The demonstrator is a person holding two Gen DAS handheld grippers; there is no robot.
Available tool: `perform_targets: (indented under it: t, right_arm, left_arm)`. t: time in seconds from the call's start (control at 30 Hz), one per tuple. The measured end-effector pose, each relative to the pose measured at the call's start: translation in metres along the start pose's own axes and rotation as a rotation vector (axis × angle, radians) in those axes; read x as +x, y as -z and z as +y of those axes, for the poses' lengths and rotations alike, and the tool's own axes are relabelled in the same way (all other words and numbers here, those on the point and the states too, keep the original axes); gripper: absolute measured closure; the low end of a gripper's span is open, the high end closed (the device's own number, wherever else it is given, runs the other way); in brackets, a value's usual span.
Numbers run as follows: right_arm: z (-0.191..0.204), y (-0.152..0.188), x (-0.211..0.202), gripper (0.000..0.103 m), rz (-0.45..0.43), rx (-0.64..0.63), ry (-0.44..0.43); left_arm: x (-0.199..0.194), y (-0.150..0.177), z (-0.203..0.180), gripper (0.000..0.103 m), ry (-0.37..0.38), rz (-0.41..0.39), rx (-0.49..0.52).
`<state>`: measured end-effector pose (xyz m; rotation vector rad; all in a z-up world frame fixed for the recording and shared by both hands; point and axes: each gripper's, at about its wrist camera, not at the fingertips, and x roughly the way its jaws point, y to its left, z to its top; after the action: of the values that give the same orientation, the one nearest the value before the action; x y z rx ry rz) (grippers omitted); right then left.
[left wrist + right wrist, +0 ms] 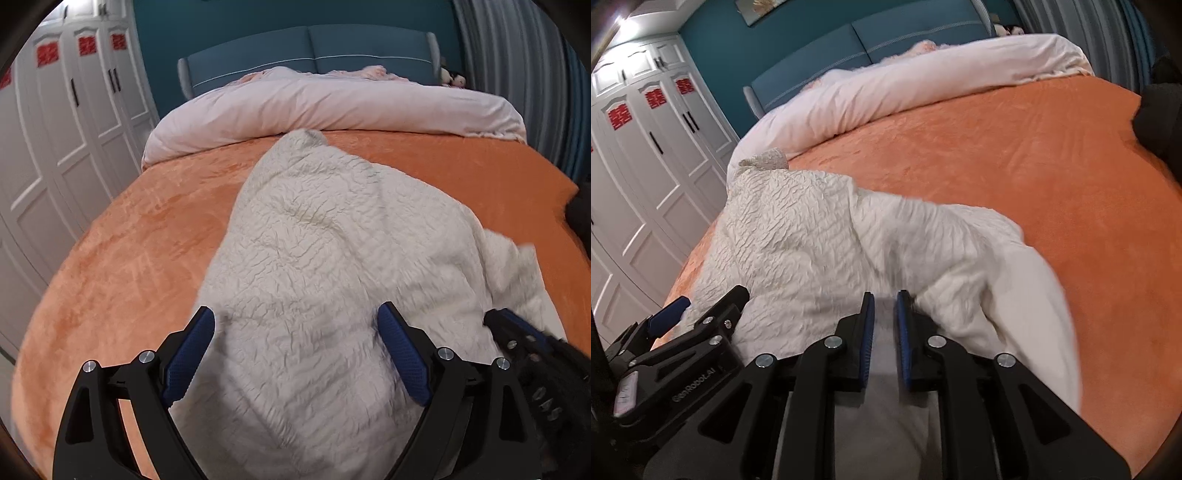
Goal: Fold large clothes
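Observation:
A large white crinkled garment (pixel 314 240) lies bunched on the orange bed cover (pixel 129 240). My left gripper (pixel 295 312) is open wide just above the garment's near part, with one blue pad on each side of the cloth and neither pressing it. To its right is my right gripper (pixel 496 319), low over the garment's right fold. In the right wrist view the right gripper (pixel 885 295) has its jaws a narrow gap apart. Blurred white garment (pixel 798 229) cloth shows in that gap and the pads are not squeezing it. The left gripper (pixel 705 304) sits at the lower left.
A rolled pale pink duvet (pixel 314 103) lies across the far end of the bed by the blue headboard (pixel 314 51). White wardrobe doors (pixel 55 129) stand close along the left. A dark object (pixel 1160 114) sits at the bed's right edge.

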<state>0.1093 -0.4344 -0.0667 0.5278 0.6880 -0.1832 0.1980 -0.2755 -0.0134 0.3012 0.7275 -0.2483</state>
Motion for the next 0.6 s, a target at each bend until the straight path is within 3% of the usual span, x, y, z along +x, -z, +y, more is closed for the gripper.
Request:
perform_targets:
  t: [0.1, 0.23, 0.3, 0.4, 0.53, 0.57, 0.6]
  right_arm:
    - [-0.006, 0.001, -0.04, 0.052, -0.016, 0.049, -0.036]
    - [-0.022, 0.016, -0.091, 0.045, -0.039, 0.076, 0.01]
    - [-0.035, 0.03, -0.108, 0.033, -0.015, 0.12, 0.035]
    - [-0.054, 0.048, -0.114, 0.032, 0.041, 0.22, 0.001]
    - [-0.058, 0.063, -0.097, 0.032, 0.142, 0.304, -0.098]
    - [-0.052, 0.065, -0.09, 0.035, 0.173, 0.306, -0.12]
    - [-0.046, 0.066, -0.086, 0.052, 0.186, 0.293, -0.128]
  left_arm:
    - [-0.027, 0.002, 0.007, 0.016, 0.007, 0.013, 0.029]
    - [-0.062, 0.009, 0.019, 0.016, 0.038, 0.027, 0.009]
    - [-0.077, 0.016, 0.024, 0.016, 0.037, 0.031, 0.014]
    - [-0.093, 0.027, 0.029, 0.016, 0.039, 0.057, 0.005]
    - [-0.106, 0.048, 0.042, 0.016, 0.104, 0.142, -0.031]
    - [-0.107, 0.053, 0.044, 0.016, 0.123, 0.161, -0.036]
    - [-0.109, 0.06, 0.047, 0.016, 0.148, 0.185, -0.041]
